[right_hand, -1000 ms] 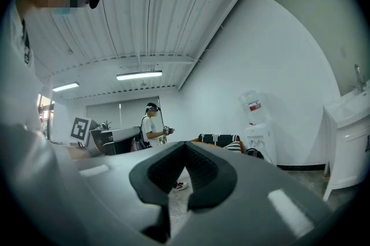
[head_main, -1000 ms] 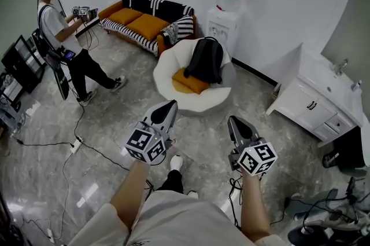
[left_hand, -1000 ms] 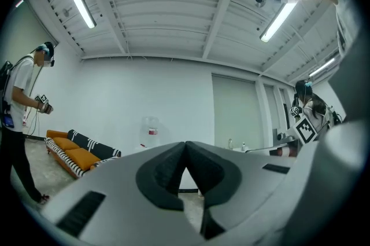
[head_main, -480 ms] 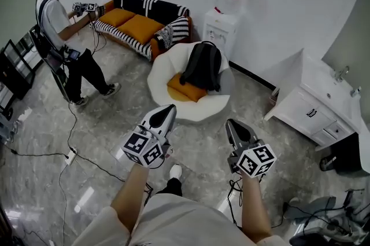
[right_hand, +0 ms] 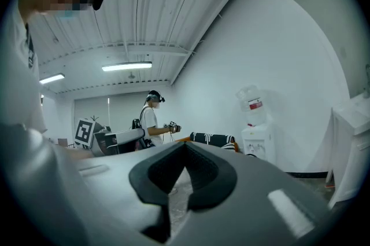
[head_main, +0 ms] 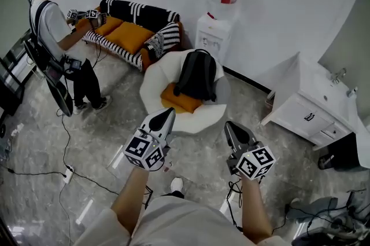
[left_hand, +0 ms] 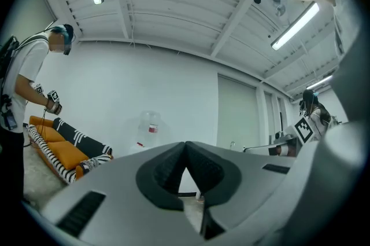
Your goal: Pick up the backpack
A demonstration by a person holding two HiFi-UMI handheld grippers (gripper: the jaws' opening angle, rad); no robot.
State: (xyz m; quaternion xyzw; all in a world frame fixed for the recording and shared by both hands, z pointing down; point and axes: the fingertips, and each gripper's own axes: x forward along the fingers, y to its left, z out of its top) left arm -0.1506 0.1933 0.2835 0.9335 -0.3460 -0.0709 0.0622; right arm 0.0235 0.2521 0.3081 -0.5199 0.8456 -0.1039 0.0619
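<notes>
Head view shows the backpack (head_main: 198, 74) standing upright on an orange cushion (head_main: 179, 101) in the round white chair (head_main: 151, 81), at the middle of the frame, with its long axis running up the picture toward the wall. The left gripper (head_main: 167, 113) and right gripper (head_main: 231, 126) sit lower in the frame, well apart from it, both pinched closed on nothing. The backpack lies straight ahead between them, and the left gripper looks slightly nearer.
</notes>
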